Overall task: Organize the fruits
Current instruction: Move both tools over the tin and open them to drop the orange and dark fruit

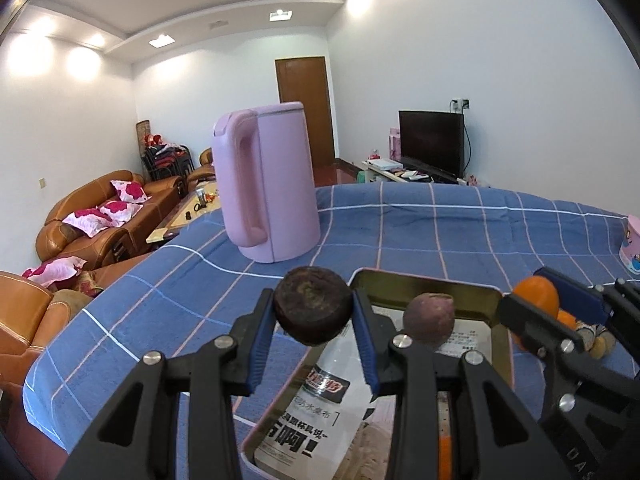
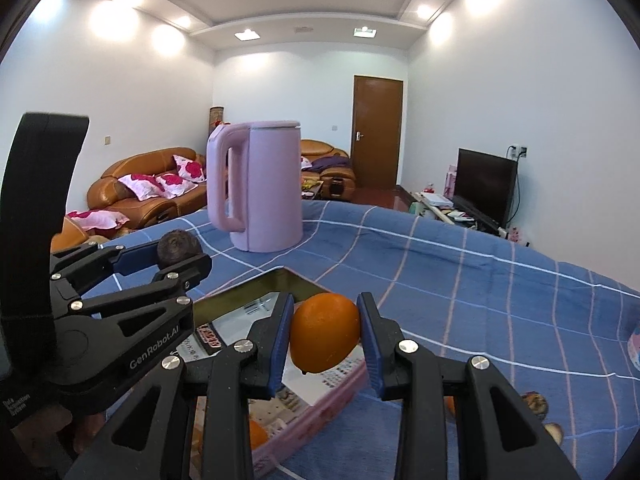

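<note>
My left gripper [image 1: 313, 310] is shut on a dark brown wrinkled fruit [image 1: 313, 305], held above the near left corner of a pink metal tin [image 1: 424, 280]. A purplish round fruit [image 1: 429, 322] sits inside the tin on printed paper. My right gripper [image 2: 325, 334] is shut on an orange [image 2: 325, 332], hovering over the tin's [image 2: 256, 280] right side. In the right wrist view the left gripper [image 2: 180, 254] shows at the left with its dark fruit [image 2: 176, 248]. In the left wrist view the right gripper [image 1: 532, 300] and its orange [image 1: 538, 298] show at the right.
A tall pink kettle [image 1: 270, 184] stands on the blue checked tablecloth [image 1: 440, 232] beyond the tin. More orange fruit [image 2: 258, 434] lies low in the tin, and small fruits [image 2: 536, 404] rest on the cloth at the right. A pink cup [image 1: 632, 248] is at the right edge.
</note>
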`<control>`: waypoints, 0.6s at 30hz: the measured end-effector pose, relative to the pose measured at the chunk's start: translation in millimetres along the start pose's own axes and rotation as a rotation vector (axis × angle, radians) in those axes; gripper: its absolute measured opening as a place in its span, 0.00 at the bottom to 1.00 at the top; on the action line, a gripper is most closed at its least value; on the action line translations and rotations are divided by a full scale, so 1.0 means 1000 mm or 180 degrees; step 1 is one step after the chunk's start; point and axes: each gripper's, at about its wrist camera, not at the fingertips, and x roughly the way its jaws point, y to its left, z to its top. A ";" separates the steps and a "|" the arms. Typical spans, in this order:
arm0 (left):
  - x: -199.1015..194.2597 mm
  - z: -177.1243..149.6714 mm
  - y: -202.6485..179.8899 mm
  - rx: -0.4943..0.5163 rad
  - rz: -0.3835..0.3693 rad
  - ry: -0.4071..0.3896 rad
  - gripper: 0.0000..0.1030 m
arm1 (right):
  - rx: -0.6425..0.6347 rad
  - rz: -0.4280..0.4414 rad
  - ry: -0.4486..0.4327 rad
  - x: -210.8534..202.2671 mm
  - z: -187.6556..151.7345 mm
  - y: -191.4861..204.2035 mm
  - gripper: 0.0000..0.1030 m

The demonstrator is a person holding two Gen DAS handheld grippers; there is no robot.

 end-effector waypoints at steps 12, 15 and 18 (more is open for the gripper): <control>0.019 -0.007 0.002 0.0012 -0.0117 0.0265 0.38 | 0.0053 0.0102 0.0364 0.027 -0.010 0.004 0.34; 0.021 -0.008 0.002 0.0027 -0.0099 0.0283 0.39 | 0.0094 0.0147 0.0462 0.033 -0.012 0.002 0.34; 0.022 -0.009 0.001 0.0047 -0.0057 0.0295 0.40 | 0.0086 0.0217 0.0521 0.036 -0.014 0.003 0.34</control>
